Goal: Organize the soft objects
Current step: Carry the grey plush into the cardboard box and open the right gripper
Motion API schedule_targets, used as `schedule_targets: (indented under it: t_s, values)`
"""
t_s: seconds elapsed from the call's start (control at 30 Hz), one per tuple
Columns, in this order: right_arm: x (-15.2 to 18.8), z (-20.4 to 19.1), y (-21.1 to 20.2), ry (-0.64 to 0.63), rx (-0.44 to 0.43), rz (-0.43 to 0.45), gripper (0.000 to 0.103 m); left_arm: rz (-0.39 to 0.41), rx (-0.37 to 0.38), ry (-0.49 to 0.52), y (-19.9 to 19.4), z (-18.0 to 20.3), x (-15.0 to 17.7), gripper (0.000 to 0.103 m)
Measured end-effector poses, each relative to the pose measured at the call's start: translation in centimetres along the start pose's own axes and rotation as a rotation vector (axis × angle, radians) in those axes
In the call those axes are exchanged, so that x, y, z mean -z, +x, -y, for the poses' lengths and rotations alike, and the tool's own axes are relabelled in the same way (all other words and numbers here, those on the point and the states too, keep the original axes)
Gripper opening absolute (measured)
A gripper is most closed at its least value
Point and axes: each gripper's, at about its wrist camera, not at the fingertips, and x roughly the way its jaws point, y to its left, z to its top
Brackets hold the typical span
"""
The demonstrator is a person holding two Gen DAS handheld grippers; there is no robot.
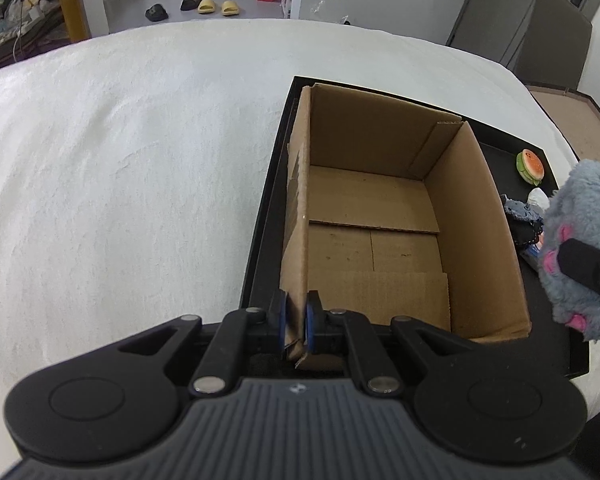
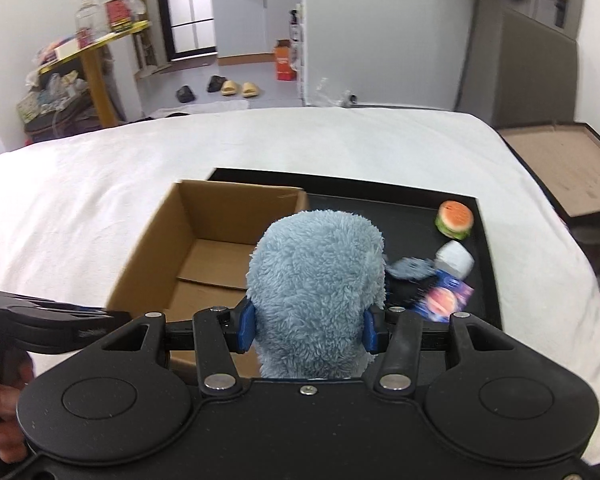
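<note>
Left gripper (image 1: pixel 296 330) closest of all, pinched tight on the near corner of the cardboard box (image 1: pixel 476 216), blue pads (image 1: pixel 310 326) flat against both sides of the thin wall. Box open on top, nothing inside but loose flaps on its floor. Sits on the left part of a black tray (image 1: pixel 260 232), and the tray lies on a white fuzzy blanket (image 1: pixel 120 184). Right gripper (image 2: pixel 309 327) squeezing a fluffy blue plush toy (image 2: pixel 316 280), blue pads (image 2: pixel 247 327) pressed into the fur on both sides. Toy held up in the air, just right of the box's near end, with little pink bits (image 1: pixel 550 262) showing on it in the left view. A bit farther, on the right part of the tray beside the box: a small dark grey soft toy (image 2: pixel 410 270), a shiny purple packet (image 2: pixel 444 300) and a white roll (image 2: pixel 456 258), all close together and a little blurry. Farther still, a small burger toy (image 2: pixel 454 220) near the tray's far right corner. Beyond the blanket, grey floor with yellow slippers (image 2: pixel 240 89), black slippers (image 2: pixel 185 94) and an orange box (image 2: pixel 283 60).
</note>
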Motion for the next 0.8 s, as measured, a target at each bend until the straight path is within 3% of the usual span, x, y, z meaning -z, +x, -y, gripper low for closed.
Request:
schedule_targets:
  t_s: [0.13,0.37,0.63,0.8]
  values:
    - [-0.5,-2.1,0.1,-0.039,-0.028,0.004,0.048,0.0,0.021,-0.071,-0.1,-1.3,0.1,0.009]
    - [-1.2,-4.7,0.5,-0.106,-0.053,0.006,0.049,0.027,0.023,-0.121,-0.2,-2.1,0.1,0.01]
    - [-1.5,-7.3,1.4,-0.201,-0.08,0.002,0.049,0.024,0.076,-0.174,-0.2,-3.3,0.3,0.013]
    - [-2.4,-7.4,2.1,-0.176,-0.149,0.022,0.049,0.027,0.104,-0.202,-0.2,-3.9,0.3,0.014]
